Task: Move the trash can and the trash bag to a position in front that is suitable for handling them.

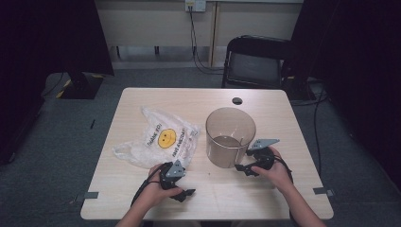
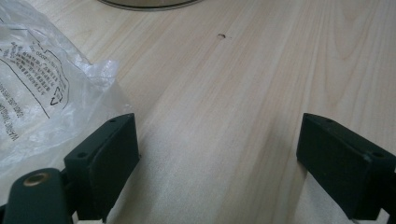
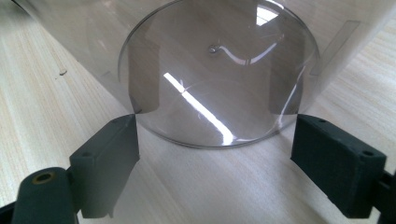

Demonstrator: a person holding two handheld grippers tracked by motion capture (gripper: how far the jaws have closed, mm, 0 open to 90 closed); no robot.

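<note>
Clear bin and smiley bag on the desk

A transparent, smoke-tinted round plastic bin (image 1: pixel 230 136) stands upright and empty, right of centre on the pale wooden desk (image 1: pixel 265 198). A crumpled translucent white plastic bag (image 1: pixel 156 141) with a yellow smiley face lies flat just left of it, apart.

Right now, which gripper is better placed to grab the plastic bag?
The left. The left gripper rests beside the plastic bag, jaws open, with the bag's edge by one jaw. The right gripper faces the clear bin instead.
</note>
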